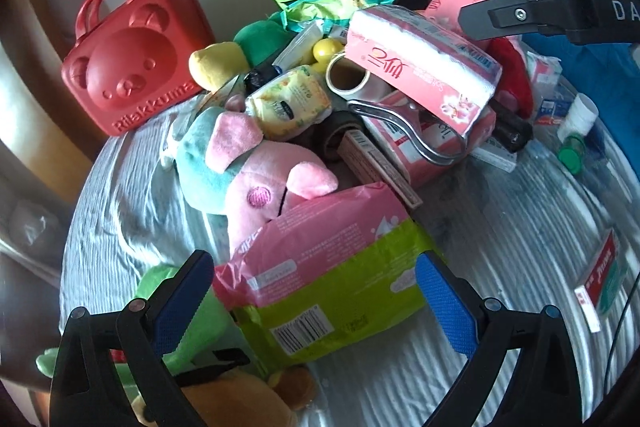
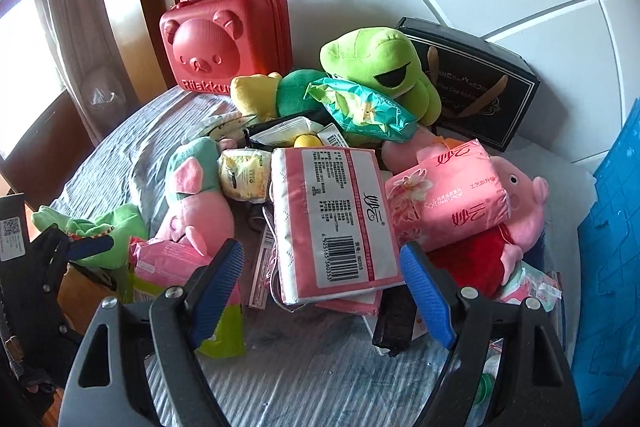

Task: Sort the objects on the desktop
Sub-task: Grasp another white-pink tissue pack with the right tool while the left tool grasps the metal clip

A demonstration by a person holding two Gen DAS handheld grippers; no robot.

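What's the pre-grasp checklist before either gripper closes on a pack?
1. Left gripper open: ok.
2. Pink-and-green wipes pack between left fingers: ok; contact cannot tell.
3. Right gripper open: ok.
4. Barcode tissue pack centred ahead of right gripper: ok.
5. Tissue pack free to lift: not ok, a second pink pack sits against its edge.
6. Wipes pack clear of pink plush pig: not ok, touching.

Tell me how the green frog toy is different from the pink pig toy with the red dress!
The green frog plush is bright green all over; the pink pig plush is pink with a red dress. The frog sits high at the back of the pile with nothing on its head, while the pig lies on its side with a pink tissue pack resting on it. Both are soft toys.
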